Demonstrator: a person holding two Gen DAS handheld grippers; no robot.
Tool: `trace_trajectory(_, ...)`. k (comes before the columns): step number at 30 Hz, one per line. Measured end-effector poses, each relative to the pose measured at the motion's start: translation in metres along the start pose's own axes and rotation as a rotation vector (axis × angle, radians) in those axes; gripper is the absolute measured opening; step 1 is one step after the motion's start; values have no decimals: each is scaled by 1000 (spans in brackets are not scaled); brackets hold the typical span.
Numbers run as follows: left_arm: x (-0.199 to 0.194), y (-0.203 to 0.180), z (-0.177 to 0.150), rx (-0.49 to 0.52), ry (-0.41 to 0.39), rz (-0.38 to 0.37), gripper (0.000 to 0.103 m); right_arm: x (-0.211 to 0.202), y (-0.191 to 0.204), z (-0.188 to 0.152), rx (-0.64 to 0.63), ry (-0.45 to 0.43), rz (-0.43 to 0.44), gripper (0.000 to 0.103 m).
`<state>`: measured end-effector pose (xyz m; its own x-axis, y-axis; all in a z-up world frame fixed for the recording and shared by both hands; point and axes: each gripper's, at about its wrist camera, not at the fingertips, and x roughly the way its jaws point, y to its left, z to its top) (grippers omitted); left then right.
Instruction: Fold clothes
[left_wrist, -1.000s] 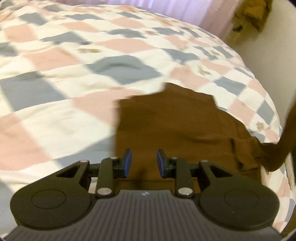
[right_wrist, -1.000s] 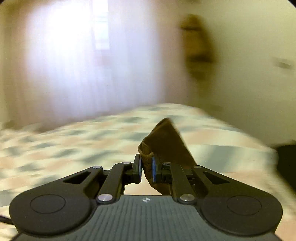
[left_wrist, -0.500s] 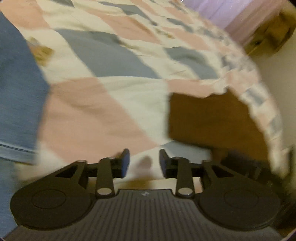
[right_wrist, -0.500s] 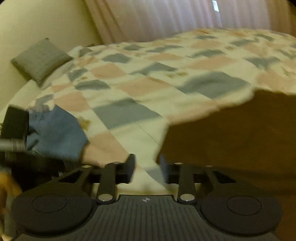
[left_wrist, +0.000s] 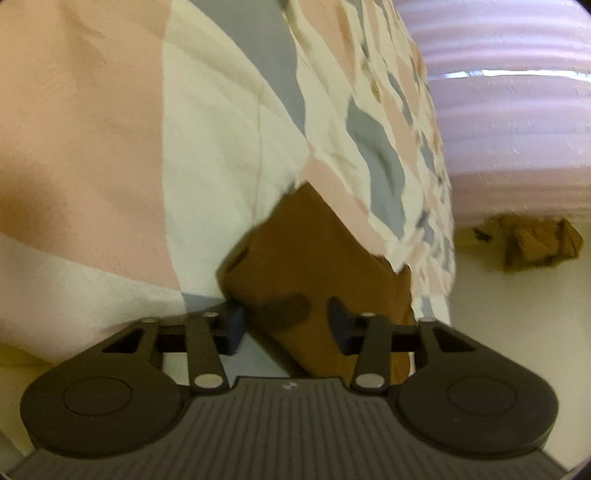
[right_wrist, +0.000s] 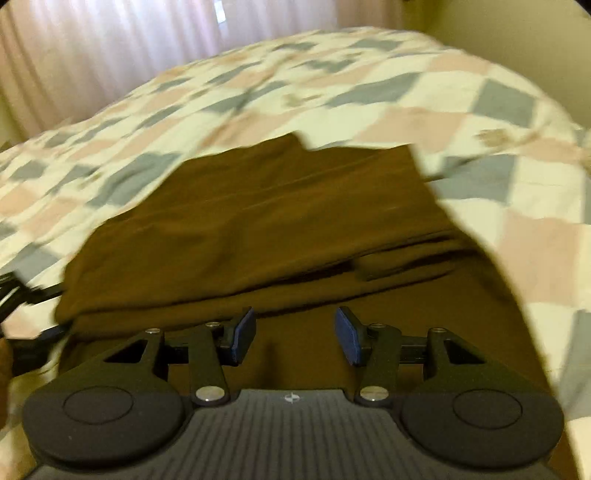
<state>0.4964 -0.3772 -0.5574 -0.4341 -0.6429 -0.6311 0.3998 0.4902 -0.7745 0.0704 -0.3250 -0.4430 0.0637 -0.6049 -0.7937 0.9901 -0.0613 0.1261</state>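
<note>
Moved: right hand-held gripper (right_wrist: 294, 334) no longer pinches a raised flap as it did a second ago; its jaws now stand apart, empty, low over the cloth. Left hand-held gripper (left_wrist: 286, 328) has swung from the blue garment back to the brown one.
Garment: brown garment (right_wrist: 266, 221) lies on the bed (right_wrist: 480, 122), filling the centre and lower half of the right view; an upper layer is doubled over a lower one, its edge running across just above the right fingertips.
Left view: brown garment (left_wrist: 314, 266) at lower centre; left jaws apart, around its near corner, closed on nothing.
Handling: likely light, soft and limp; it should sag and crease rather than hold shape.
Hold: pinch at a corner or hem, both layers together, so the fold does not slip.
Stage: partly folded as it lies; whether more folds follow cannot be told.
Background: curtain (right_wrist: 110, 48) at upper left.
</note>
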Motion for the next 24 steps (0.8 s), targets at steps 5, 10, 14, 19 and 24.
trace_trajectory(5,-9,-32,-14,220,-15,63,1,8,-33,20,-147,-69,-160,49)
trace_trajectory(10,0,-38,-16,255,10,103,5,28,-37,21,-560,-86,-286,39)
trace_trajectory(14,4,-43,-19,299,22,115,5,43,-42,9,-844,-52,-288,24)
trace_trajectory(19,4,-57,-30,390,16,121,0,43,-54,8,-869,-75,-226,1)
trace_trajectory(24,-15,-76,-45,452,-10,54,0,34,-88,34,-515,-89,-142,0)
